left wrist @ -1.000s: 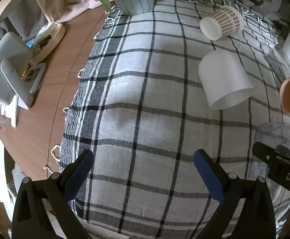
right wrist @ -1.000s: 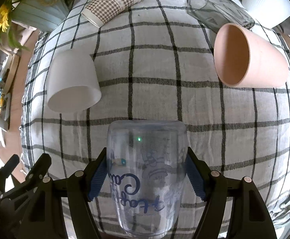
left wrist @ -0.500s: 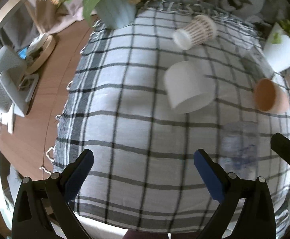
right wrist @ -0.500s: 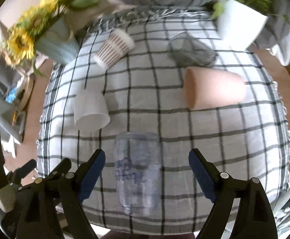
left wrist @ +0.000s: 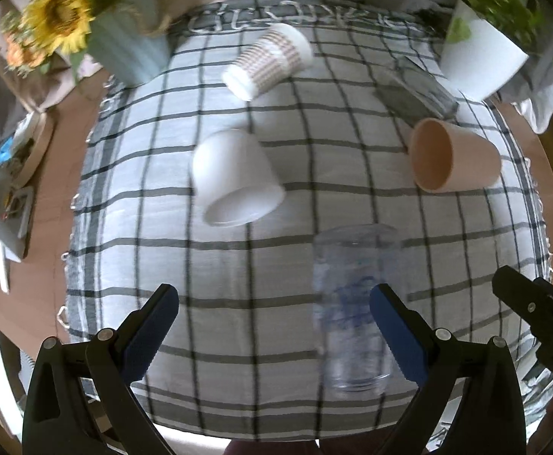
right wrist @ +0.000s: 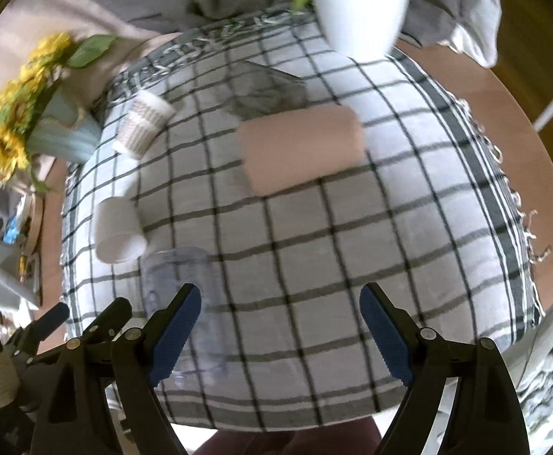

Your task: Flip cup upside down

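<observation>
A clear plastic cup with blue writing (left wrist: pixel 348 303) stands upside down on the checked cloth near the front edge; it also shows in the right wrist view (right wrist: pixel 185 303), left of my fingers. My left gripper (left wrist: pixel 274 326) is open and empty, above the cloth with the clear cup just behind its right finger (left wrist: pixel 398 335). My right gripper (right wrist: pixel 280 328) is open and empty, raised above the cloth and to the right of the clear cup.
A white cup (left wrist: pixel 234 178) stands upside down. A pink cup (left wrist: pixel 451 155), a patterned paper cup (left wrist: pixel 267 60) and a grey glass (left wrist: pixel 413 89) lie on their sides. A sunflower vase (left wrist: pixel 128 45) and a white plant pot (left wrist: pixel 477 53) stand at the back.
My right gripper opened, let go of the clear cup, which now stands upside down, and drew back up and to the right. My left gripper also rose and pulled back.
</observation>
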A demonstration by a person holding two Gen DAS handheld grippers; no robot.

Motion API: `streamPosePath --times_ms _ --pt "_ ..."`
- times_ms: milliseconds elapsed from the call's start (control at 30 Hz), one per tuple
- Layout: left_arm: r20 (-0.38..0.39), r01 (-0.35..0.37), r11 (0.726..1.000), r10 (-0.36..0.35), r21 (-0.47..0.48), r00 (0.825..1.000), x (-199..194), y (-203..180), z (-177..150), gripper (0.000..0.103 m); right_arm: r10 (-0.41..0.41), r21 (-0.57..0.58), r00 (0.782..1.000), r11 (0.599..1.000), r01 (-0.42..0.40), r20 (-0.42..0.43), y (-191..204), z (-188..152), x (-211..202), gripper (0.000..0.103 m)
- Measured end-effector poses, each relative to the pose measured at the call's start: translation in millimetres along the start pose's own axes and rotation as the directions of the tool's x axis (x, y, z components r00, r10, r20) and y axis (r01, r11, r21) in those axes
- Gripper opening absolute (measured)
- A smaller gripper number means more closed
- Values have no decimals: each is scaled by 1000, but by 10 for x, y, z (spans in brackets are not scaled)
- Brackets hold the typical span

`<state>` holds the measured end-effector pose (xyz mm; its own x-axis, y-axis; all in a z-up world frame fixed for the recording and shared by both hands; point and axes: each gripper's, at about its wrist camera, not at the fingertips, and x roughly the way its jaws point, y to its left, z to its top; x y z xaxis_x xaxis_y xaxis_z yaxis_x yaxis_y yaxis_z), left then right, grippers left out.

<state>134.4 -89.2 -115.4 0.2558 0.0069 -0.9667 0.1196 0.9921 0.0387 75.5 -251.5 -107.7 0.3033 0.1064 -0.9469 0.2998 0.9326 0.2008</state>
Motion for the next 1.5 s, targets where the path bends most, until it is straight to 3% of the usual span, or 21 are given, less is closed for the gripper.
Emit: streamPosePath --times_ms 300,533,667,867,967,1167,1500 --pt "-60 72 997 -70 32 996 213 -310 141 103 1 71 1000 997 1 -24 -346 36 85 86" --pt "-121 82 997 -79 16 989 461 -428 245 101 3 95 998 995 3 -59 -499 114 240 86" --pt "-134 68 997 -63 29 989 562 -503 292 96 -2 96 997 995 9 -76 -553 148 325 86" --pt "-165 81 997 -78 10 983 663 -551 318 77 -2 100 994 995 13 -105 -625 200 433 86" --pt "-161 63 998 -61 9 985 681 -559 323 71 -6 88 994 996 16 -112 -618 233 462 86" --pt "-135 65 998 -66 -8 989 573 -535 327 71 1 59 994 998 6 -113 -576 277 470 86" --pt "17 70 998 -70 -8 997 138 -563 538 71 29 54 997 998 -26 -67 -583 366 288 86"
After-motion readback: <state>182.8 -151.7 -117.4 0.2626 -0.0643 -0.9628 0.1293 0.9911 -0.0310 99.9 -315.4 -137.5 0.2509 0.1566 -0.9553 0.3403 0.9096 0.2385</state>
